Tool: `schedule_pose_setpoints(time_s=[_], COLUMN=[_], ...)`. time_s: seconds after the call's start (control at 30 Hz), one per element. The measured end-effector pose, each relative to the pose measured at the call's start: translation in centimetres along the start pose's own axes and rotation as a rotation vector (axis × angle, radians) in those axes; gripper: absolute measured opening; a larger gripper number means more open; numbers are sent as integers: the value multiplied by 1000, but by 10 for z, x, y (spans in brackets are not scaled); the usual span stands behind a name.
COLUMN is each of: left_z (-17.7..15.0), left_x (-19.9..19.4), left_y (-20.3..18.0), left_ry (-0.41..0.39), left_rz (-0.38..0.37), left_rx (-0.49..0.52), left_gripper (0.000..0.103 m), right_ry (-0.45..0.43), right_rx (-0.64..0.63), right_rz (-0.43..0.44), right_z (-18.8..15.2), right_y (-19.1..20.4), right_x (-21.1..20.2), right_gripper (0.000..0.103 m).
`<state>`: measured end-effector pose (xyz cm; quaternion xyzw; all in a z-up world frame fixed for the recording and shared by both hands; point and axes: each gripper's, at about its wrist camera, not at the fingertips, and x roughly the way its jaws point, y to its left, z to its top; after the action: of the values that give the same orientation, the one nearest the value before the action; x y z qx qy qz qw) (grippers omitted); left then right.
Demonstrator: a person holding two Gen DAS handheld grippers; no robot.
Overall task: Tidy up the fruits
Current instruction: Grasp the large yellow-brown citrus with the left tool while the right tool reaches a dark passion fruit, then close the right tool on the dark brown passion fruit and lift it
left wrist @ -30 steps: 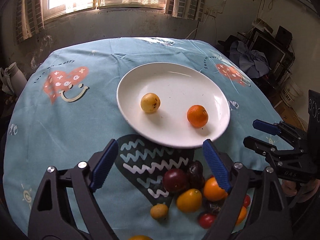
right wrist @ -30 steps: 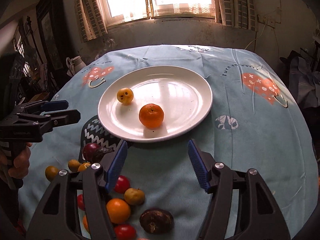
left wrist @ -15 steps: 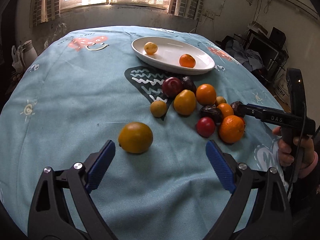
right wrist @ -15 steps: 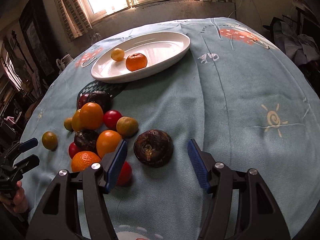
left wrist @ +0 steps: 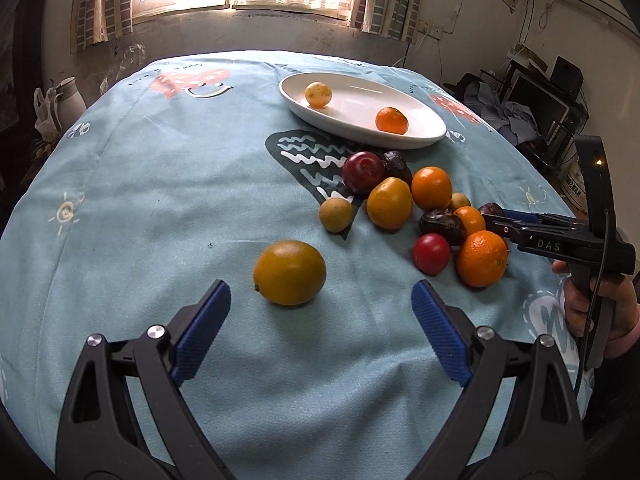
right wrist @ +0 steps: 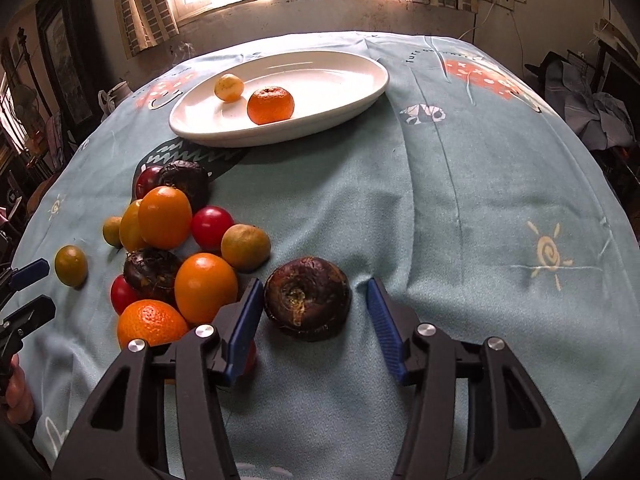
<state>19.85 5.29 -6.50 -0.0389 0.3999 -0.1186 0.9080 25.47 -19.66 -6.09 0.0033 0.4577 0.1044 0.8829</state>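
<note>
Fruit on a table (left wrist: 160,184) covered with a light-blue printed cloth. A white oval plate (right wrist: 344,92) stands toward the far side, near the window, and holds two pieces: a small yellow fruit (right wrist: 229,87) and a mandarin (right wrist: 270,105), lying apart from each other. Nearer the cameras, a loose cluster of fruit (left wrist: 424,208) rests on the cloth: orange, yellow, red and dark pieces, several touching. A dull-yellow citrus (left wrist: 290,272) lies alone, separate from the cluster.

Left gripper (left wrist: 320,320): fingers spread wide, holding nothing; the dull-yellow citrus sits just beyond the tips, closer to the left finger.

Right gripper (right wrist: 314,316): fingers apart, flanking a dark, wrinkled round fruit (right wrist: 307,298) that rests on the cloth. The left finger (right wrist: 242,328) lies just beside the fruit; a gap shows between the fruit and the right finger. An orange (right wrist: 150,322) and other cluster pieces sit immediately left of this gripper.
</note>
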Motion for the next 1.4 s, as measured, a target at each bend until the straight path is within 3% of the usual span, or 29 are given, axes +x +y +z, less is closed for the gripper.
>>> schedule_pose_setpoints(time_s=[0.3,0.4,0.47,0.63,0.8,0.93,1.27,1.4], left_z=[4,8,12,14,13,13,12,22], left_x=[4,8,12,25,31,34,28,16], left_y=[2,0,1,3,4,8,10,6], left_ry=[2,8,19,64,86,105,96,87], left_rz=[25,73,79,82,80,100,68,12], left_rx=[-3,33,35,31,23,4,-33,-18], left_gripper=[93,91,86,62,56,43,43,43], right_ry=[-61,-67,-75,-84,-92,-95,-98,-106], right_rx=[87,93,93,92,92,93,100,109], right_rz=[97,106,110,113,117,119,133,182], right_z=[0,1,1,-1,-1,-1,-2,0], right_y=[-16,-17,-17,-17,-18,-18,-20,-24], right_x=[-12,-14,-17,-20,-22,-23,-24,-30], right_gripper=[44,44,44,44,44,44,44,44])
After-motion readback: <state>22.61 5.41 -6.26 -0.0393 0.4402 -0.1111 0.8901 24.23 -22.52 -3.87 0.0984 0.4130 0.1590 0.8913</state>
